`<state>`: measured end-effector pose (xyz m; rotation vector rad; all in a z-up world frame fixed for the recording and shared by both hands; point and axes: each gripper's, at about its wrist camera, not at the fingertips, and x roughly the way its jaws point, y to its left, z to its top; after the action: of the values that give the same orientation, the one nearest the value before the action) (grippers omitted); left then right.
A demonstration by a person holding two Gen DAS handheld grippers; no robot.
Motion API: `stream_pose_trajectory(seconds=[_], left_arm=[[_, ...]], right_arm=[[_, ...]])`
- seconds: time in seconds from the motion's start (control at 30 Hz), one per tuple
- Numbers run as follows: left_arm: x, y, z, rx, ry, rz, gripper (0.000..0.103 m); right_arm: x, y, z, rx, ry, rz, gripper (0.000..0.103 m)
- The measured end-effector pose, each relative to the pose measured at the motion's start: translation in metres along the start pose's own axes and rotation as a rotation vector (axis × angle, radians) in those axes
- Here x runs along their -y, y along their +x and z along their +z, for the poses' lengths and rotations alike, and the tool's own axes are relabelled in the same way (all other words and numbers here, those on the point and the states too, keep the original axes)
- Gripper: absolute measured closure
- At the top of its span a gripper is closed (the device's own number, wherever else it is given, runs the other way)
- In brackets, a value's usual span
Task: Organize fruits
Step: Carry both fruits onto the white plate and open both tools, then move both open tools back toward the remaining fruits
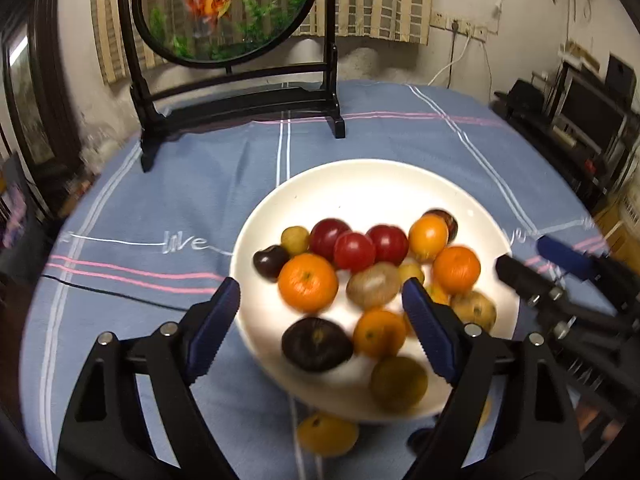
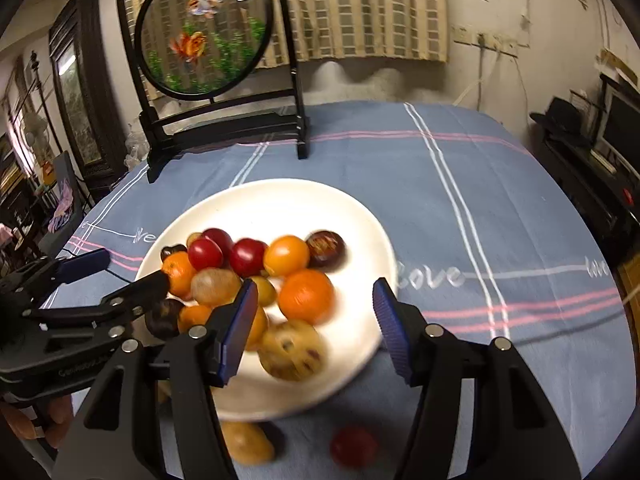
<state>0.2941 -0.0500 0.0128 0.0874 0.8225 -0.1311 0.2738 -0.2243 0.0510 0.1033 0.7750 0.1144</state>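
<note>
Both hand-held grippers hovered over the fruit with their jaws apart and nothing between the ridged blue pads: the left gripper point(image 1: 320, 320) stood wide above the near side of the white plate point(image 1: 360, 184), and the right gripper point(image 2: 316, 320) stood at a middling width over the plate's right half. Only the left wrist view showed the dark, matte plum point(image 1: 316, 344) near the plate's front rim, a dull olive round fruit point(image 1: 400, 384) beside it, and a yellow fruit point(image 1: 326, 434) lying off the plate on the cloth. That view also caught the right gripper from the side, its black arms and silver rivets at the far right. Only the right wrist view showed a small red fruit point(image 2: 354, 446) on the cloth in front of the plate, a tan oval fruit point(image 2: 246, 442) beside it, and a pale speckled fruit point(image 2: 292, 350) on the plate. Fingers point(image 2: 60, 412) of the person's hand showed at the lower left there. In both views, glossy red cherry tomatoes point(image 1: 354, 250), a dimpled orange tangerine point(image 1: 308, 282) and a fuzzy brown kiwi point(image 1: 372, 284) sat heaped on the smooth, round, shallow plate. It rested on a blue tablecloth point(image 1: 180, 184) with white and pink stripes. Behind stood a round glass panel with painted goldfish point(image 1: 224, 4) in a black wooden stand.
</note>
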Motion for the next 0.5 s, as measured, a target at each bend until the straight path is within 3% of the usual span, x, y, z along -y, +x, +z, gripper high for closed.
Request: stream_pose_trajectory(seconds=[0.27,0.5], left_arm=[[-0.002,-0.032,-0.036,0.012,0.032,0.012,0.013],[-0.016,-0.046,-0.069,-0.008,-0.008,0.016,0.010]], right_arm=[[0.021,-0.035,-0.036,-0.010,0.014,-0.047,0.043],[0.024,-0.057,-0.075,-0.033,0.008,-0.064,0.043]])
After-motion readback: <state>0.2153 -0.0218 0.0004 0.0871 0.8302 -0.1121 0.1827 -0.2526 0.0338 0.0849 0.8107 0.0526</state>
